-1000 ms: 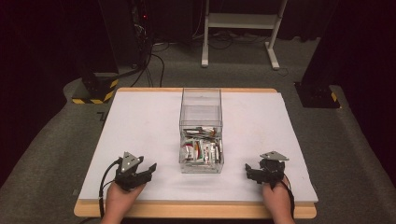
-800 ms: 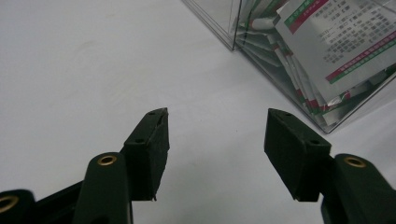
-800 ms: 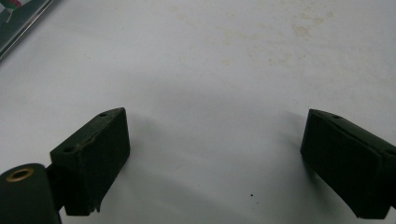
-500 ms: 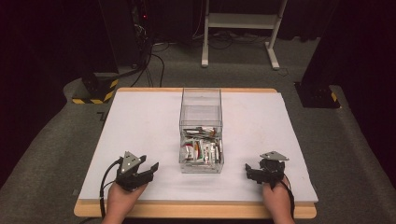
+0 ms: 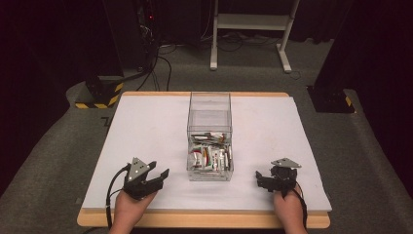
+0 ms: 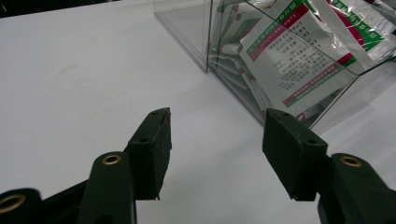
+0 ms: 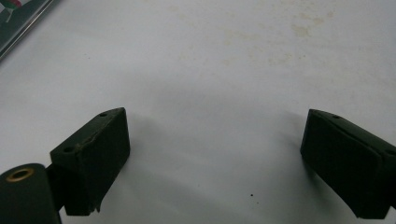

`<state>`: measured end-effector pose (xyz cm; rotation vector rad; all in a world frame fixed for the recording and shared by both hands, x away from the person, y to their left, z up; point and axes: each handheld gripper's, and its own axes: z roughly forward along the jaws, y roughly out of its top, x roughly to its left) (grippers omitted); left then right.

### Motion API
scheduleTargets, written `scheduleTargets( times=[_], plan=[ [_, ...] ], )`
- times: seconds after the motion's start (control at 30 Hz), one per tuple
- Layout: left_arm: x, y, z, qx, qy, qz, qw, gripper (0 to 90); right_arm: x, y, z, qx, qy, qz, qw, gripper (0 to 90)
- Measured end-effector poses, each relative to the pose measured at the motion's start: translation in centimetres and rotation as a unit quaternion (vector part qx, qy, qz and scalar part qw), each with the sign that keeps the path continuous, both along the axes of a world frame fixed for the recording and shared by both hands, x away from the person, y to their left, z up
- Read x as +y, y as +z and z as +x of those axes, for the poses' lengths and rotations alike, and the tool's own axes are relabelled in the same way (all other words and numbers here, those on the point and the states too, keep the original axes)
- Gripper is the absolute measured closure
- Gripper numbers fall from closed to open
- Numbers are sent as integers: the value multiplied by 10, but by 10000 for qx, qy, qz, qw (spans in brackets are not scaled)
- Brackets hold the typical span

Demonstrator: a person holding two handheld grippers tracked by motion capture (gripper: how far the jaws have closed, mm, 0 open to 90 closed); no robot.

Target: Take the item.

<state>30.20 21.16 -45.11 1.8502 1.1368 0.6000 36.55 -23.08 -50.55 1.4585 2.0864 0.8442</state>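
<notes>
A clear plastic box (image 5: 209, 117) stands in the middle of the white table top, with several white, red and green sachets (image 5: 210, 155) in its near half. My left gripper (image 5: 159, 176) rests near the front edge, left of the box, open and empty. Through its own camera the left gripper (image 6: 215, 140) has the box wall (image 6: 187, 28) and the sachets (image 6: 299, 60) ahead and to the right. On the other side of the box, my right gripper (image 5: 259, 179) sits low over the table, open and empty. The right gripper (image 7: 215, 161) has bare white surface between its jaws.
The white table top (image 5: 146, 126) has a wooden front edge (image 5: 204, 220). Beyond the table stand a white frame (image 5: 251, 22), dark equipment with cables (image 5: 146, 53), and black bases with yellow-black stripes (image 5: 100, 92).
</notes>
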Motion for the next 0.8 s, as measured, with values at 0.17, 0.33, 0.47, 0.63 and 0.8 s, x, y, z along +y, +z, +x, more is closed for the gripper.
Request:
scheduleTargets(
  times=[0.17, 0.33, 0.47, 0.63, 0.8],
  plan=[
    [-3, 3, 1, -29, -55, -98, 9999, 428, 0, 0, 0, 1, 0, 0, 10000, 80],
    [-10, 6, 2, -48, -110, -124, 9999, 431, 0, 0, 0, 1, 0, 1, 10000, 79],
    [-18, 9, 3, -84, -157, -111, 9998, 434, 0, 0, 0, 0, 0, 2, 10000, 80],
    [-24, 14, 5, -138, -204, -85, 9997, 437, 0, 0, 0, 1, 1, 2, 10000, 80],
    [-30, 21, 6, -192, -230, -104, 9995, 440, 0, 0, 0, 3, -3, 3, 10000, 80]
  ],
)
